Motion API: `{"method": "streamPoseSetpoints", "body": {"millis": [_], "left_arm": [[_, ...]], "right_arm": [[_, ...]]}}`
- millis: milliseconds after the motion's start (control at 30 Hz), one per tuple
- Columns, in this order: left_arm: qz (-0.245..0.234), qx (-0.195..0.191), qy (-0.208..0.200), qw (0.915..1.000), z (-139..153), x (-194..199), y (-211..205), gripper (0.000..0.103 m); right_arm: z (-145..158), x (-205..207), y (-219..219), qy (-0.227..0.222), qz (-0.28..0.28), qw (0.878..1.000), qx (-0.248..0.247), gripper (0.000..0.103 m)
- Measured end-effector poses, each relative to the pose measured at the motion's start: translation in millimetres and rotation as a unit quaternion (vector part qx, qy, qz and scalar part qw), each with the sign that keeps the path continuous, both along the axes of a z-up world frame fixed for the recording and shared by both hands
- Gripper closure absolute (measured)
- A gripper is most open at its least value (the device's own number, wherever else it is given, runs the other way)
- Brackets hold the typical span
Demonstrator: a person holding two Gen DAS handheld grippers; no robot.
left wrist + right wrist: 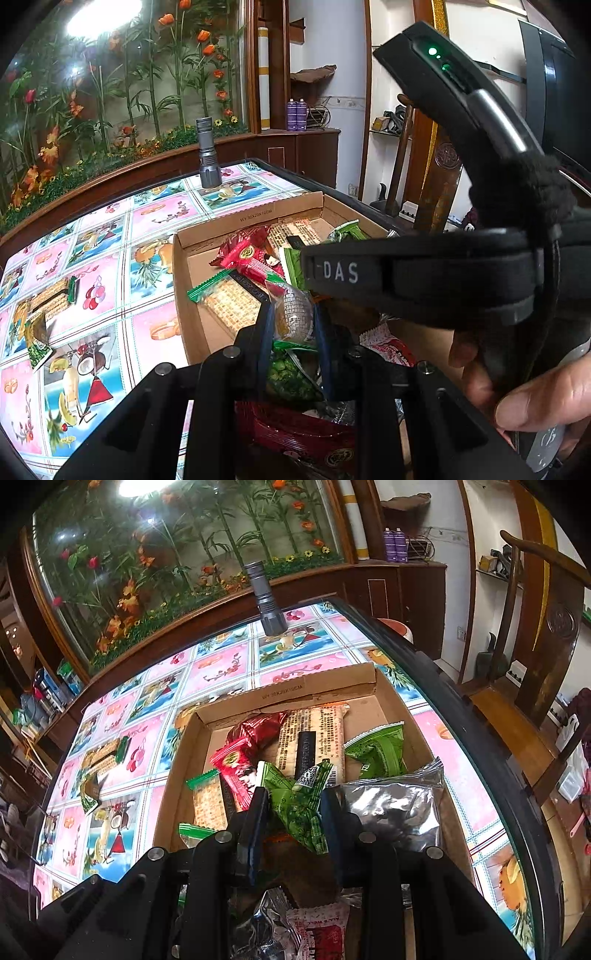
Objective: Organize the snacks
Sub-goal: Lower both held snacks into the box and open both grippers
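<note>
Right wrist view: right gripper (293, 806) pinches a crinkly green snack packet (299, 805) above the shallow cardboard box (291, 688); lower before releasing.

A cardboard box (291, 694) is sitting on the worktop (229, 668), toward its right edge, with snack packets (310, 738) lying heaped inside it. To the left of the box, two more packets (99, 764) are lying on the worktop, well apart from it. Behind the box, near the far edge, a flashlight (266, 598) is standing upright. Beyond the worktop, a glass-fronted plant display (177, 546) is standing.
</note>
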State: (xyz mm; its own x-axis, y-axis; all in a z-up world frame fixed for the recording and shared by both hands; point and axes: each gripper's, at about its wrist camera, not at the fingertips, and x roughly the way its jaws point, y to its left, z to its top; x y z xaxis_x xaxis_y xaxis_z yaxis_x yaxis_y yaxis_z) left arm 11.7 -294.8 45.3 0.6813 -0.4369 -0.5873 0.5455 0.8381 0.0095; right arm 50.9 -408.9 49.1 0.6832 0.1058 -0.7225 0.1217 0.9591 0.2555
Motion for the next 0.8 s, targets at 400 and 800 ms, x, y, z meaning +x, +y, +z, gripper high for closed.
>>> {"method": "streamPoseSetpoints", "body": {"millis": [400,800], "left_arm": [[0.000,0.000,0.000,1.0000,0.1,0.2,0.3,0.082],[0.003,0.000,0.001,1.0000,0.8,1.5,2.6,0.077]], "right_arm": [[0.0,0.3,3.8,0.005,0.005,1.000,-0.004,0.069],[0.5,0.2,3.4,0.004,0.005,1.000,-0.003,0.069]]}}
